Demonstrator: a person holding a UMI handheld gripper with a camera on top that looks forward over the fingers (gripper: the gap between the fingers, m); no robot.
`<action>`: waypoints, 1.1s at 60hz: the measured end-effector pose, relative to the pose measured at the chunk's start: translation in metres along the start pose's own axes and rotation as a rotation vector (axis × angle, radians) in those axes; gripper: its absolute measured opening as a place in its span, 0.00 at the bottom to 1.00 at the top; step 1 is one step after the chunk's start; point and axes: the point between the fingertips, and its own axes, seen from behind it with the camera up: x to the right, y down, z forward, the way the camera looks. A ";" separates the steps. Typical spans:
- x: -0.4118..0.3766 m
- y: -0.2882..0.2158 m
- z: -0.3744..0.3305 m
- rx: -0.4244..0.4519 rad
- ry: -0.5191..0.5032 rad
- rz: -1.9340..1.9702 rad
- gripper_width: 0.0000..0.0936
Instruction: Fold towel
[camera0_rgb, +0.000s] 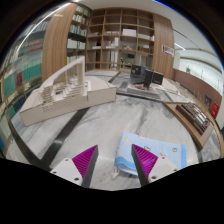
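A light blue towel (150, 152) lies crumpled on the marble-patterned table (95, 125), just ahead of my right finger and partly behind it. My gripper (113, 160) is open, its two magenta pads (84, 160) spread wide with bare table between them. Nothing is held. The towel's near edge is hidden behind the right finger.
A white wooden rack-like model (65, 90) stands on the table to the left. A dark tray with objects (145, 80) sits farther back, and a keyboard-like item (195, 115) is at the right. Bookshelves (120, 40) line the back wall.
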 end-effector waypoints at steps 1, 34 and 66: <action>0.005 0.003 0.010 -0.013 0.005 -0.004 0.73; 0.044 0.000 0.039 0.017 -0.033 0.142 0.01; 0.211 0.055 -0.006 0.005 0.143 0.370 0.04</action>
